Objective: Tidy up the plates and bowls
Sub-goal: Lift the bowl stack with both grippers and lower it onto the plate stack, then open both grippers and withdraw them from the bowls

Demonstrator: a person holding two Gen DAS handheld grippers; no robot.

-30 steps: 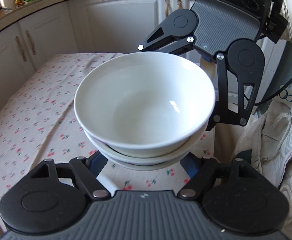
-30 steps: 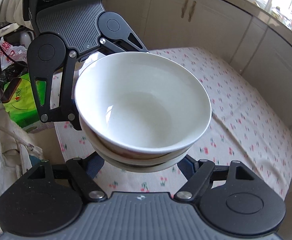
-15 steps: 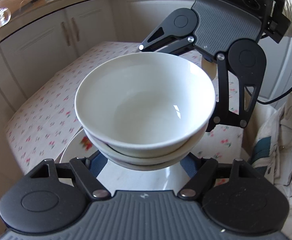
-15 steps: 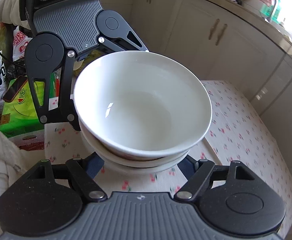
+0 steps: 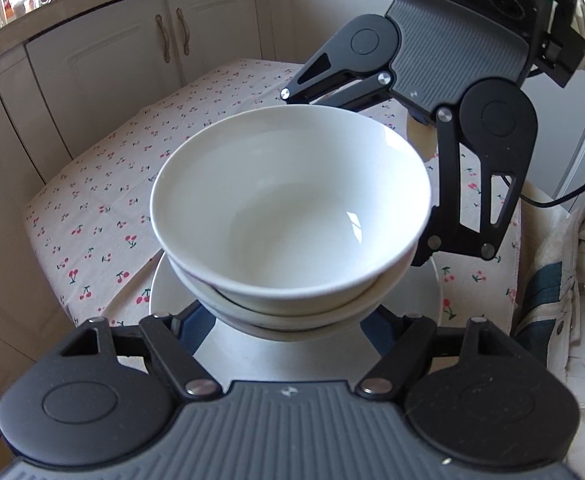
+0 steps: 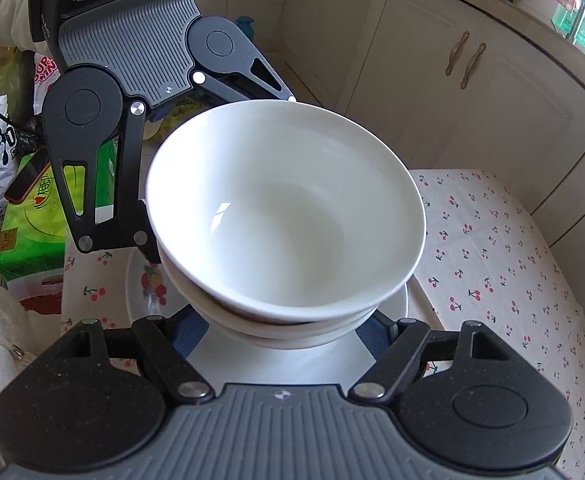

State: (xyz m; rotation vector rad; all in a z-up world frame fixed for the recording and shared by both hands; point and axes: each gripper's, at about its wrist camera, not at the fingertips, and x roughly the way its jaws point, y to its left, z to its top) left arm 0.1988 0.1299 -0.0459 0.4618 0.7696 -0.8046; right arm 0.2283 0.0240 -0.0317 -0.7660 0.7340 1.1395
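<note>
Cream cabinets wrap round a table with cherry-print cloth. White plate lies on the cloth, near its corner. Stacked bowls hang directly above the plate, carried from opposite sides: left gripper and right gripper each part-closed around the stack's lower bowl, fingertips hidden beneath it.

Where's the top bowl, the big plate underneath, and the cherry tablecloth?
top bowl (image 5: 288,216): left wrist view, inside bottom.
big plate (image 6: 276,360): right wrist view, bare near part.
cherry tablecloth (image 5: 104,216): left wrist view, left bare cloth.
</note>
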